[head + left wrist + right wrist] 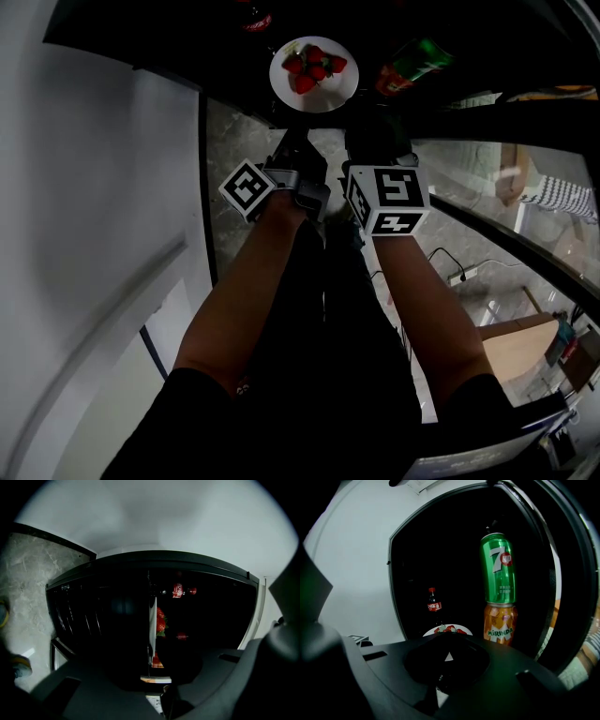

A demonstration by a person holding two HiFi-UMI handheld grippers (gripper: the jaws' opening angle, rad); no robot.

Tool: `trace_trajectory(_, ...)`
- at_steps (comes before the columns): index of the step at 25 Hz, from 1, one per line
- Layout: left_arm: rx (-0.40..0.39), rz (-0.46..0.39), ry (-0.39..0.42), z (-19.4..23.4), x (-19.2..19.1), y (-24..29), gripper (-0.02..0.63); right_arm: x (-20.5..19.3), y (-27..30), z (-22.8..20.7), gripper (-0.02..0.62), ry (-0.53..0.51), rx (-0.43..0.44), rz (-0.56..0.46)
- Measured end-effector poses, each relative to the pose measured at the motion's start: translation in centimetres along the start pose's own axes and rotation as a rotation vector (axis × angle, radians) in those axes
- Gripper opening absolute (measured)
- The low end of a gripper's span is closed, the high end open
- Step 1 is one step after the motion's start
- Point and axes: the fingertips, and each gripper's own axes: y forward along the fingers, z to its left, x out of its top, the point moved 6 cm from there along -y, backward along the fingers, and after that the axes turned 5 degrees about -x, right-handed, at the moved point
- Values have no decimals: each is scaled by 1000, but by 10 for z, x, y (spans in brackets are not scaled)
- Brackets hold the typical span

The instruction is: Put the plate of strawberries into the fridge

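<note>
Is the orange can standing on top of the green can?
No, the green can stands on top of the orange can.

The fridge shelf (211, 58) bears the strawberry plate (343, 89), a cola bottle (434, 605) and stacked cans (498, 588).

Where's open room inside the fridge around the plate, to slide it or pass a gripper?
The barest patch in the fridge is left of the plate, in front of the cola bottle. The right is crowded: the stacked cans stand close beside the plate, leaving a narrow gap. Behind the plate it is too dark to judge.
</note>
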Motion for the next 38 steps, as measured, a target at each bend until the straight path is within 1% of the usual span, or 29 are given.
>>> trace_trajectory(2,-1,8,27,-3,-1,-7,57,-1,-1,2,5,0,0,0)
trace_trajectory(3,5,15,54,-4,-1,-10,57,-1,-2,3,5,-1,1,0)
trace_trajectory(5,29,41,156,-9,-1,-16,57,-2,-4,5,5,-5,3,2)
trace_trajectory(6,42,62,231,-13,-2,-17,55,-3,-4,5,5,-7,3,3)
trace_trajectory(7,63,89,323,-16,-2,-18,54,-4,-4,5,5,-9,3,3)
trace_trajectory(8,89,119,424,-18,-2,-19,52,-5,-5,5,5,-11,3,3)
trace_trajectory(10,139,172,626,-25,-3,-18,12,-7,-6,5,5,-13,3,4)
trace_trajectory(12,179,208,835,-34,-6,-15,5,-9,-6,5,5,-14,3,7)
trace_trajectory(14,208,229,1027,-42,-9,-12,5,-10,-6,4,5,-12,3,10)
trace_trajectory(16,236,246,1178,-46,-12,-8,5,-12,-6,3,5,-11,1,13)
trace_trajectory(18,263,263,1290,-47,-14,-5,5,-13,-6,2,5,-9,-1,15)
trace_trajectory(19,273,272,1332,-47,-16,-4,5,-14,-6,1,5,-8,-1,15)
trace_trajectory(23,308,313,1441,-43,-22,0,3,-15,-5,0,5,-6,-2,17)
trace_trajectory(26,333,326,1485,-39,-23,2,3,-17,-3,-1,5,-3,-3,20)
trace_trajectory(29,341,322,1498,-36,-23,4,3,-19,-2,-1,5,-1,-4,23)
trace_trajectory(38,337,324,1496,-31,-18,20,3,-23,8,-4,5,13,-5,43)
